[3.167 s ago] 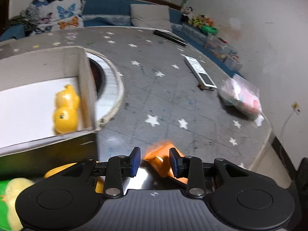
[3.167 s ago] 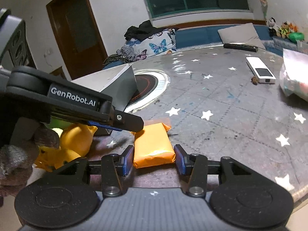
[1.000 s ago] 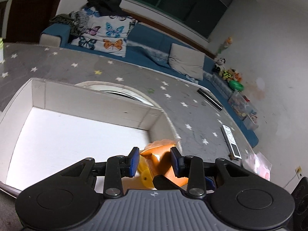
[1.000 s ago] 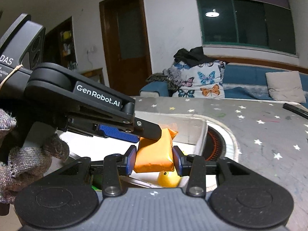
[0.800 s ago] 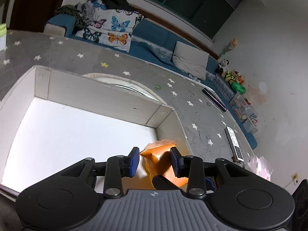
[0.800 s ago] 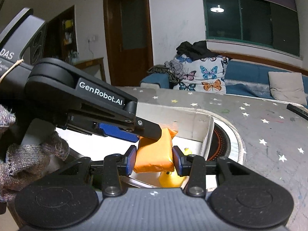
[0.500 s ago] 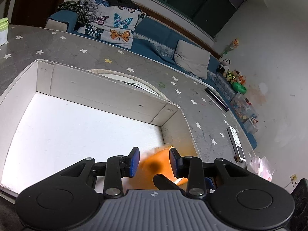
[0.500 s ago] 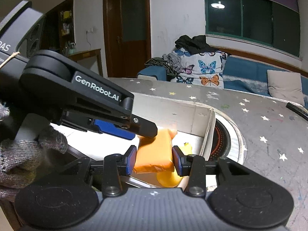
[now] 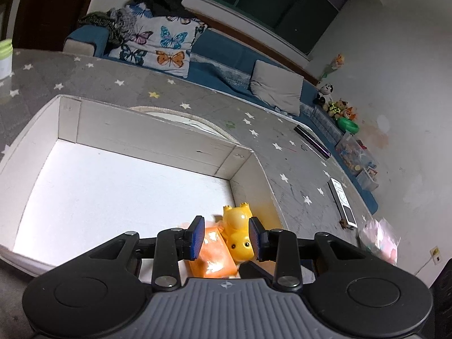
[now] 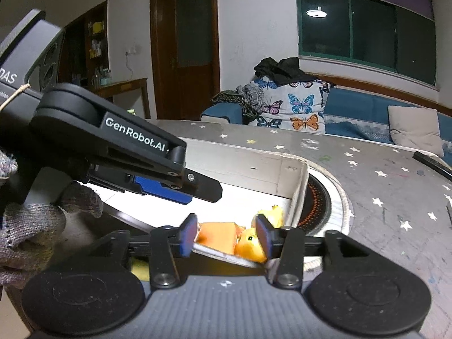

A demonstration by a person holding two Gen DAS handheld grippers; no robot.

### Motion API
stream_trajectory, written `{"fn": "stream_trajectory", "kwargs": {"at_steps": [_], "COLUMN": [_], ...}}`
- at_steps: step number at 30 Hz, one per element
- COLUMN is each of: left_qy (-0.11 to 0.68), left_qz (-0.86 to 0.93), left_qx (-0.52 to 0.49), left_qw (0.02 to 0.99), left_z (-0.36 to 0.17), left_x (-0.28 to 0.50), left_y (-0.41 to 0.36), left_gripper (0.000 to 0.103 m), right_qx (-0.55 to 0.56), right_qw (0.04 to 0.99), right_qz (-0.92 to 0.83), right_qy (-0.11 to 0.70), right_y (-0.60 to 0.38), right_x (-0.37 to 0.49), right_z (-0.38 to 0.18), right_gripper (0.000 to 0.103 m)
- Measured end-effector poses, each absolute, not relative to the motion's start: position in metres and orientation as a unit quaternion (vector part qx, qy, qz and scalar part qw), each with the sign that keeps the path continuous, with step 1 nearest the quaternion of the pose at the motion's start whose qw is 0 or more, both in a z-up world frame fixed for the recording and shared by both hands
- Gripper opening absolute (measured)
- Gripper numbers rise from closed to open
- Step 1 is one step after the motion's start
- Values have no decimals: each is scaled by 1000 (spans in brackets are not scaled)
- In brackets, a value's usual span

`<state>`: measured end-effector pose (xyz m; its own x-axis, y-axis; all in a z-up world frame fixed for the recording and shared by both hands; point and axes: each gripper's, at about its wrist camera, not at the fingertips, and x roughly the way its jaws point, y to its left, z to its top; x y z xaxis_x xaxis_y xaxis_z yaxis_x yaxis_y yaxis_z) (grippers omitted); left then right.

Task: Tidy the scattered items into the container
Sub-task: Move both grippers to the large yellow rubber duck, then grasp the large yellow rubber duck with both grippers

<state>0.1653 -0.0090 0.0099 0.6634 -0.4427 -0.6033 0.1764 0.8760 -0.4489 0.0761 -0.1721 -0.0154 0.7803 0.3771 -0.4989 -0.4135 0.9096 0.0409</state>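
Note:
A white cardboard box (image 9: 158, 138) stands on the star-patterned table. An orange packet (image 9: 212, 254) lies on the box floor beside a yellow toy duck (image 9: 237, 226), near the right corner. My left gripper (image 9: 226, 238) is open and empty, hovering above both. In the right wrist view the box (image 10: 296, 180), the packet (image 10: 217, 233) and the duck (image 10: 251, 244) show below my right gripper (image 10: 226, 236), which is open and empty. The left gripper's finger (image 10: 163, 189) crosses just above.
A round burner plate (image 10: 316, 203) is set into the table right of the box. A white remote (image 9: 343, 202), a black remote (image 9: 312, 142) and a pink plastic bag (image 9: 380, 238) lie on the table's right side. A sofa with butterfly cushions (image 9: 158, 48) stands behind.
My right gripper opened and let go of the orange packet, which dropped onto the box floor beside the yellow duck. Both grippers stay over the box.

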Motion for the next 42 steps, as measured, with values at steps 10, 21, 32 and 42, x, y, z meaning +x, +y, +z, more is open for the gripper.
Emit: {"fn": "stream_trajectory", "kwargs": {"at_steps": [10, 21, 32, 42], "left_qy": [353, 393, 453, 477], "left_qz": [-197, -224, -223, -216], "left_qx": [-134, -117, -117, -168], "left_qw": [905, 884, 855, 835], "left_z": [20, 5, -11, -19], "left_x": [120, 108, 119, 135], "left_y": [-26, -46, -61, -52], "left_gripper": [36, 36, 37, 37], "right_qx": [-25, -25, -46, -39], "right_qw": [944, 935, 924, 917], "right_qz": [211, 209, 220, 222], "right_qy": [252, 285, 308, 329], "right_y": [-201, -215, -202, -199], "right_x": [29, 1, -3, 10], "right_z": [-12, -27, -43, -53], "right_gripper": [59, 67, 67, 66]}}
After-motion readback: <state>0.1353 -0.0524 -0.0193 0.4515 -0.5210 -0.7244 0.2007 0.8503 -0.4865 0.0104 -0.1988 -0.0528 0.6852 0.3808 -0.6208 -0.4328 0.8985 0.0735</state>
